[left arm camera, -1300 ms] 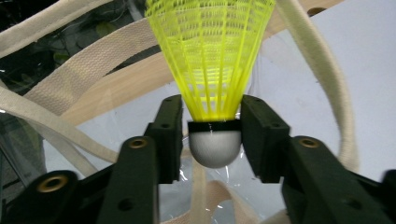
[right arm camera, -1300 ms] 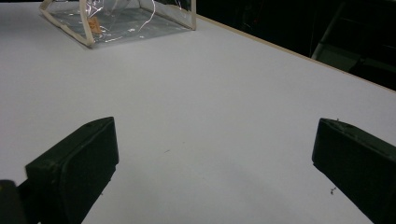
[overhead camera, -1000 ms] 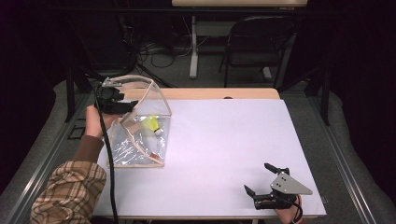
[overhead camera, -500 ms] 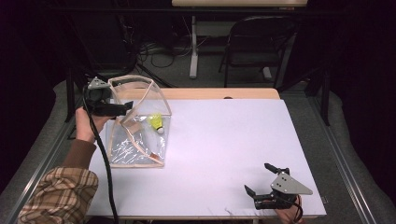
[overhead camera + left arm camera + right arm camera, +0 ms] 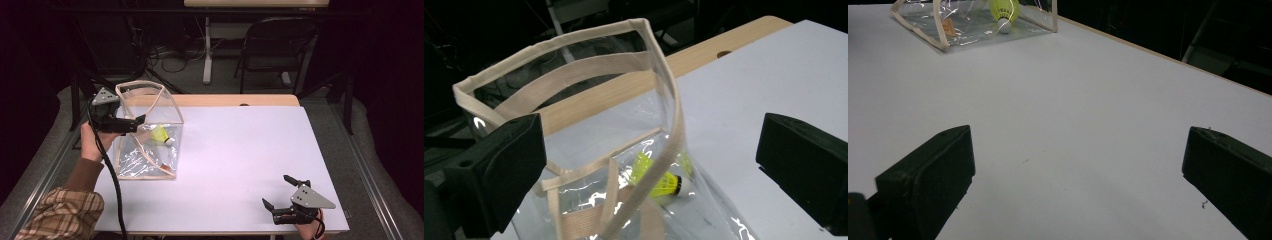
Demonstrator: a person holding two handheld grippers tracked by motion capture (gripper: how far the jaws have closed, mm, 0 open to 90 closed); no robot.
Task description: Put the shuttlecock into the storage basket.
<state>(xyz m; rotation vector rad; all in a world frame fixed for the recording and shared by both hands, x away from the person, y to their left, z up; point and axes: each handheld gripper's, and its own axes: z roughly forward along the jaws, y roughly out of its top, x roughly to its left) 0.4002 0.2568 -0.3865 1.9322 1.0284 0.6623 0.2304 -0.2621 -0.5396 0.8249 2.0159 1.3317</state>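
Clear bag (image 5: 147, 132), near counter's (image 5: 240, 165) left edge, holds yellow shuttlecock (image 5: 161, 135); left claw (image 5: 137, 123) has just been opening, jaws apart at the bag's rim. Right claw (image 5: 280, 192) apart, front right corner.

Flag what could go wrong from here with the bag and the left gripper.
1. The left gripper, jaws just opened, sits beside the clear bag's rim with nothing pinched; the soft bag, leaning to one side, may sag shut.
2. The bag's strap arcs between the jaws in the left gripper view; pulling away could snag it and drag the bag.
3. The yellow shuttlecock lies loose inside; a tug might roll it out.
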